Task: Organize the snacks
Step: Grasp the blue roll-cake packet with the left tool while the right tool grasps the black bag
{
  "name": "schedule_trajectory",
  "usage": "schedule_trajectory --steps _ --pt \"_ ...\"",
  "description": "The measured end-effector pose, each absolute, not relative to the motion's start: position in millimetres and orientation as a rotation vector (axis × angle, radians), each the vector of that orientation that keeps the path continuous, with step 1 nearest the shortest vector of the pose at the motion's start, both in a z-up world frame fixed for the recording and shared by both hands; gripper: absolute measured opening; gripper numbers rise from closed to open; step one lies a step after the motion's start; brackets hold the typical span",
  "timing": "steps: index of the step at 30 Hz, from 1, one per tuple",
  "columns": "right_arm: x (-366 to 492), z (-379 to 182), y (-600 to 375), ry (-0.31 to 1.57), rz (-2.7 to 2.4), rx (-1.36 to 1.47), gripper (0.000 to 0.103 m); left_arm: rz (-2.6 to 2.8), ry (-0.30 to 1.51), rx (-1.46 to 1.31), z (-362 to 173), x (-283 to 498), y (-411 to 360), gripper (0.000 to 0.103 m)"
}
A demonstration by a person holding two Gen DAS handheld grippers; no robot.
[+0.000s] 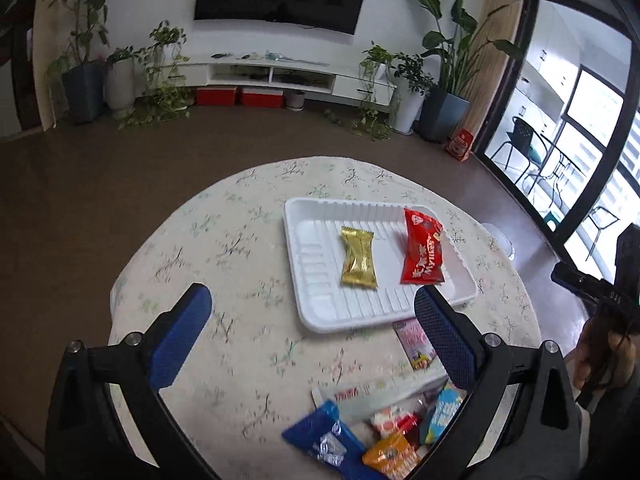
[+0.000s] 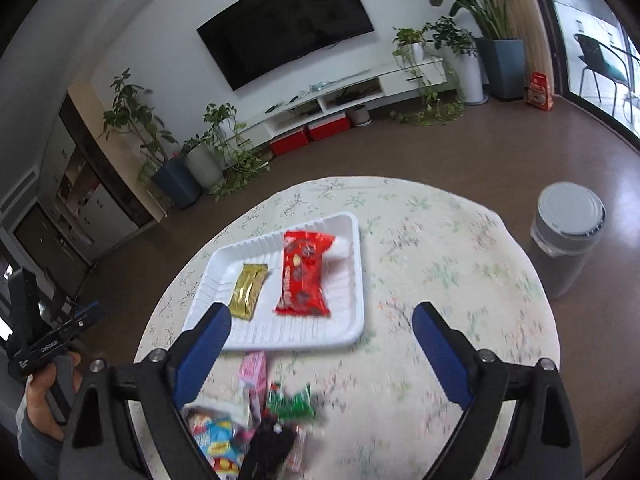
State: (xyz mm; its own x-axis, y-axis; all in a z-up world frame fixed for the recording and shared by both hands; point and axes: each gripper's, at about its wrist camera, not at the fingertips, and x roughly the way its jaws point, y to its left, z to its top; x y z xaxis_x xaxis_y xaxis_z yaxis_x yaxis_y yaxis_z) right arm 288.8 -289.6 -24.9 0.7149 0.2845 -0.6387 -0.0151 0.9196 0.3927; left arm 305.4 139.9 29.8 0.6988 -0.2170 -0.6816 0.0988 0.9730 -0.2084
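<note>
The left gripper (image 1: 312, 320) stands wide open with nothing between its blue pads (image 1: 180, 336); it hangs above the round table (image 1: 180, 248), angled down toward it. The right gripper (image 2: 320, 336) is likewise spread wide and empty, tilted down over the same table, with its left pad over the near edge of the white tray (image 2: 280, 336).

The tray (image 1: 312, 312) lies on the flowered cloth just beyond the fingers. Two snacks lie flat in it, side by side and apart. The gold packet (image 1: 358, 258) lies near the tray's middle, its long axis running from the near rim to the far rim. The red packet (image 1: 422, 252) lies beside it toward the tray's right side, its long axis much the same, its far end leaning slightly on the tray's wall.

Nearer than the tray, a loose heap of snacks (image 1: 380, 432) lies on the cloth: a blue packet (image 1: 324, 440), an orange one (image 1: 390, 456), a pink one (image 2: 254, 372) and a green one (image 2: 290, 400), blurred.

In the right wrist view a hand (image 2: 42, 404) holds the other gripper's handle at the left edge. A grey bin (image 2: 566, 240) stands on the floor beside the table.
</note>
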Motion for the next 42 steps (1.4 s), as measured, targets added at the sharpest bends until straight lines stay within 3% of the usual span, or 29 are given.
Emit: schedule_trajectory --steps 8,12,17,20,26,42 --pt "218.8 -56.6 -279.8 0.856 0.189 0.440 0.093 -0.152 0.876 -0.341 -21.4 202.8 159.9 0.103" --pt "202.7 -76.9 -268.7 0.951 0.157 0.457 0.082 -0.134 0.910 -0.376 -45.6 172.1 151.0 0.103" --pt "188.6 -95.3 -243.0 1.001 0.177 0.431 0.076 -0.191 0.909 -0.352 -51.8 154.6 129.8 0.101" --pt "183.1 -100.8 -229.2 1.005 0.203 0.415 0.071 -0.202 0.904 -0.309 -51.4 153.9 114.0 0.101" --pt "182.2 -100.8 -212.0 1.002 0.226 0.387 0.066 -0.254 0.927 -0.286 -56.6 159.1 89.6 0.089" --pt "204.8 -116.7 -198.3 1.044 0.219 0.399 0.062 -0.166 1.017 -0.329 -94.0 191.6 104.4 0.087"
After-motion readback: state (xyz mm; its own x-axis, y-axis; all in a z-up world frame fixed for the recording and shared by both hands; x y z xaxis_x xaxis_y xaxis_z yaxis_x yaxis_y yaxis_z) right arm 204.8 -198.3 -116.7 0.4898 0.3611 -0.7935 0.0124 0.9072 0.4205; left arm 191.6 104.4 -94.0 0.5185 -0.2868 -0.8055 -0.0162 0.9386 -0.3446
